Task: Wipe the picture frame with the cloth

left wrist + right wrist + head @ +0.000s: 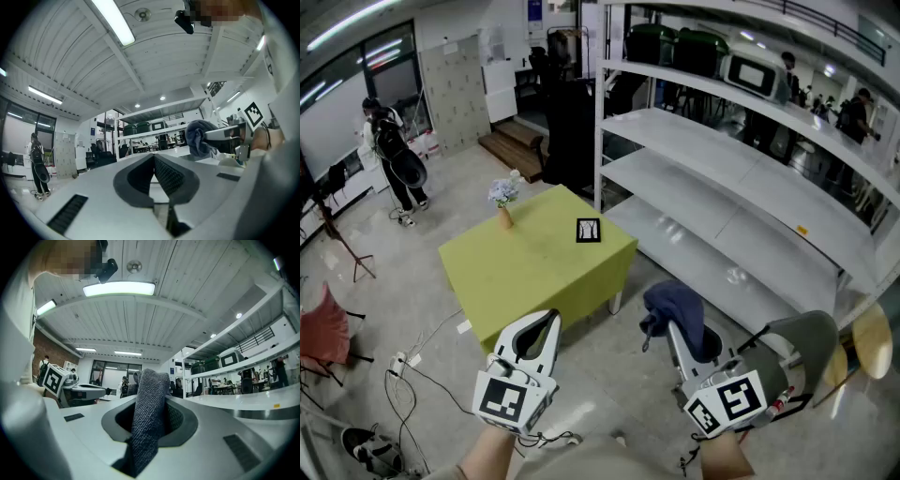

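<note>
Blue cloth, pinched in right hand-held gripper

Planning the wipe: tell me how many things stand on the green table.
2: a vase of flowers near the table's far-left edge, and the picture frame near its far-right edge. Nothing seems hidden.

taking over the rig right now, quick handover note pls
Left gripper: fingers shut, empty.
Right gripper: shut on the cloth, which bunches up past the fingers.
Picture frame: upright on the green table, near its far edge, well away from both grippers.
Done: cloth is in grip.
Left: go to the table and wipe the frame; no wiping has begun.
</note>
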A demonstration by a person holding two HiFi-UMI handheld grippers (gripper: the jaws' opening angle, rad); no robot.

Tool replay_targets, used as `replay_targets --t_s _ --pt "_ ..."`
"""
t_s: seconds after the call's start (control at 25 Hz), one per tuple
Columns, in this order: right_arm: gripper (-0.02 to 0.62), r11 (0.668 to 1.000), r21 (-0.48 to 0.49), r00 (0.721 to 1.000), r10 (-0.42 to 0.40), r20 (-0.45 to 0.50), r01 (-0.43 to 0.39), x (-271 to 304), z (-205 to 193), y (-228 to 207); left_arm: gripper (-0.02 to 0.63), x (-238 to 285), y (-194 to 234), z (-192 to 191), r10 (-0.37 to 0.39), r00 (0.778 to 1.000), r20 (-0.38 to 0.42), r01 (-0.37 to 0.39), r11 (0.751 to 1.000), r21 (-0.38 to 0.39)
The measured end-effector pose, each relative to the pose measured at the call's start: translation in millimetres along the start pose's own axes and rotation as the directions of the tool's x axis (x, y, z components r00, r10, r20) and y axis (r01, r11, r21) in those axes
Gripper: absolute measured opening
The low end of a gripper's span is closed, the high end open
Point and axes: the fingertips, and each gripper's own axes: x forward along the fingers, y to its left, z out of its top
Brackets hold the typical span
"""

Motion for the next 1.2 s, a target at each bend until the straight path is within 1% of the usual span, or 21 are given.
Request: replay_targets --t_s 0.2,0.52,0.68,0.88,1.04,1.2 --pt "0.083 0.999 0.051 1.0 -0.011 0.02 0.01 -1 -1 -12 0.008 6 -6 -1 -0.007 1.0 -0.003 0.007 1.0 0.001" --pt "0.083 0.998 0.061 1.0 -0.011 0.012 0.01 -9 -9 -34 0.008 21 -26 0 -0.012 1.0 0.002 0.012 1.0 0.01" --pt "0.084 0.999 0.053 1.0 -0.002 -0.005 0.002 -19 -17 -45 0.008 27 -45 -8 -0.019 1.0 -0.017 0.019 1.0 0.008" --pt "0.084 0.999 0.046 1.0 0.007 -0.028 -0.006 -33 -30 -63 0.008 37 -68 -12 -0.009 1.0 -0.009 0.009 1.0 0.009" --pt "0.085 0.998 0.061 0.999 0.017 -0.029 -0.015 -34 -37 -74 0.008 44 -72 -22 0.003 1.0 -0.023 -0.003 1.0 0.002" --pt "0.086 0.997 0.069 0.999 0.029 -0.029 -0.027 -24 -48 -84 0.008 59 -74 -27 0.007 1.0 -0.023 -0.006 1.0 0.022"
